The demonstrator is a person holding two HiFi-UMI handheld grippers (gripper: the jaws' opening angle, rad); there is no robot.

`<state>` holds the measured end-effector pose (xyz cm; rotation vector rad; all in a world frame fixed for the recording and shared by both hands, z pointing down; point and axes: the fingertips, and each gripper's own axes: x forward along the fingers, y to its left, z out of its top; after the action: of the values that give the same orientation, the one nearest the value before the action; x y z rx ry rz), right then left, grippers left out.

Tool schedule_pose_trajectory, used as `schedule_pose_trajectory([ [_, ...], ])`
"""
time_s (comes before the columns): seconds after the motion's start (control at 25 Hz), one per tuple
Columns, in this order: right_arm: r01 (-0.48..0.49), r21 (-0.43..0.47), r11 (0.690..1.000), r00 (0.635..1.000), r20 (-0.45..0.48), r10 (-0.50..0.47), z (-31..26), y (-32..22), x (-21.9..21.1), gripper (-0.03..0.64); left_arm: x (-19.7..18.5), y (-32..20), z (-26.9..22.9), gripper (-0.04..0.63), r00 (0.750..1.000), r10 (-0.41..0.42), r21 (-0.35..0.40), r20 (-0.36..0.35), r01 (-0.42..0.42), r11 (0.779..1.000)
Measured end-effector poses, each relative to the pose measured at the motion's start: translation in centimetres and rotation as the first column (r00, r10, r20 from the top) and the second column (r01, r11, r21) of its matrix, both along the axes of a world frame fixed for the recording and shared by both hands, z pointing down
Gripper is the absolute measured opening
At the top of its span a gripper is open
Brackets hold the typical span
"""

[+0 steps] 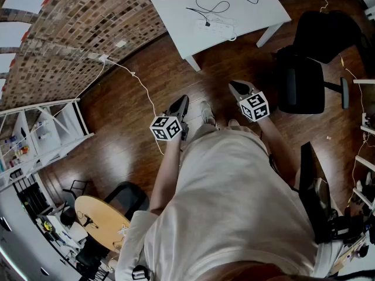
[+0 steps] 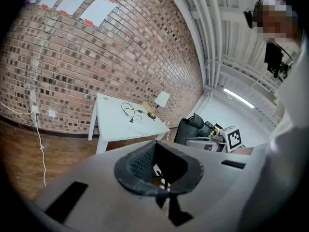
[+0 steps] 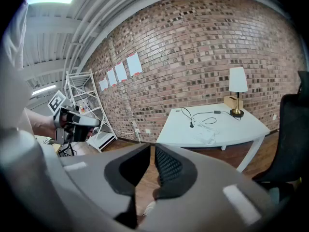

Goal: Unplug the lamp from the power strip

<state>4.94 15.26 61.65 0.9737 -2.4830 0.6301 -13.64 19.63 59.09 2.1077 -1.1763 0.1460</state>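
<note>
White plastic power strip [image 1: 218, 25] lies mid-way on the white table [image 1: 176, 7], black plug [image 1: 207, 23] at its end; left gripper [image 1: 182, 100] clamped on nothing, right gripper [image 1: 235, 87] barely parted, empty, both well apart from it; tugging the plug unbraced could drag the strip over the table's edge.

A white table [image 1: 176, 16] stands on the dark wooden floor [image 1: 117, 139]. On its top lie a white power strip [image 1: 217, 26] and a looped black cable [image 1: 214, 7] just beside it. At the far corner stands a lamp [image 3: 237, 88] on a brass base.
</note>
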Motion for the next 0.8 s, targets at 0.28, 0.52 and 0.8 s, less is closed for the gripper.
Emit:
schedule_pose_trajectory([
  [0.28,-0.022,-0.001,1.0,1.0,-0.018,0.022,0.3,-2.2,-4.2,0.031,-4.6,-3.1,0.3,0.005,1.0,0.022,0.016,-0.006,-0.022,1.0],
  [0.52,-0.02,-0.006,1.0,1.0,-0.023,0.02,1.4,-3.2,-9.4,0.031,-10.0,-3.6,1.0,0.005,1.0,0.008,0.014,-0.003,-0.008,1.0],
  [0.8,-0.036,0.015,0.999,0.999,-0.039,0.036,1.0,-5.5,-8.4,0.031,-8.3,-6.7,0.9,0.006,0.999,0.046,0.046,-0.011,-0.046,0.998],
])
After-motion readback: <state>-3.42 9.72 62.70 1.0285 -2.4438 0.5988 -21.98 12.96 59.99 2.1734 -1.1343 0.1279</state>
